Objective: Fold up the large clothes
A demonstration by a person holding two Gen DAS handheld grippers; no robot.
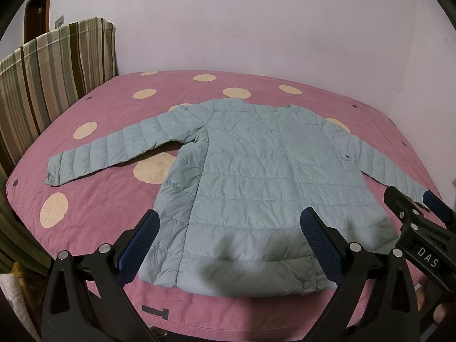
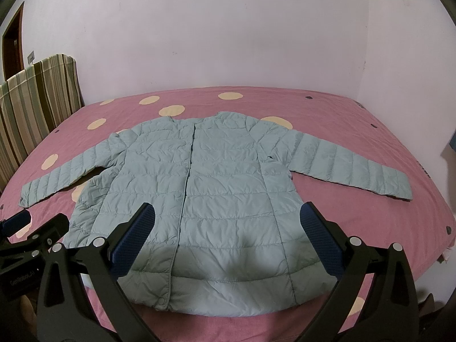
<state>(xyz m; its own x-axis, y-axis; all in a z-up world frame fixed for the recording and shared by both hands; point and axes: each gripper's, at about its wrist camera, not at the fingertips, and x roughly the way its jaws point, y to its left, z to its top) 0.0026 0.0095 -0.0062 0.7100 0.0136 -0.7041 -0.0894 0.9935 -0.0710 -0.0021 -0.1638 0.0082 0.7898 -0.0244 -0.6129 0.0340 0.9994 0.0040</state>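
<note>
A pale blue-green quilted jacket [image 1: 256,176] lies flat and closed on the pink bed, front up, both sleeves spread out to the sides, hem toward me. It also shows in the right wrist view [image 2: 216,188]. My left gripper [image 1: 230,228] is open and empty, hovering above the hem. My right gripper [image 2: 228,222] is open and empty above the hem too. The right gripper also appears at the right edge of the left wrist view [image 1: 413,213], by the right sleeve cuff [image 1: 410,191]. The left gripper shows at the left edge of the right wrist view [image 2: 37,222].
The bed has a pink cover [image 1: 108,199] with cream dots. A striped cushion [image 1: 42,91] stands along its left side. A pale wall [image 1: 228,22] runs behind and to the right. The bed's near edge [image 1: 228,310] is just below the hem.
</note>
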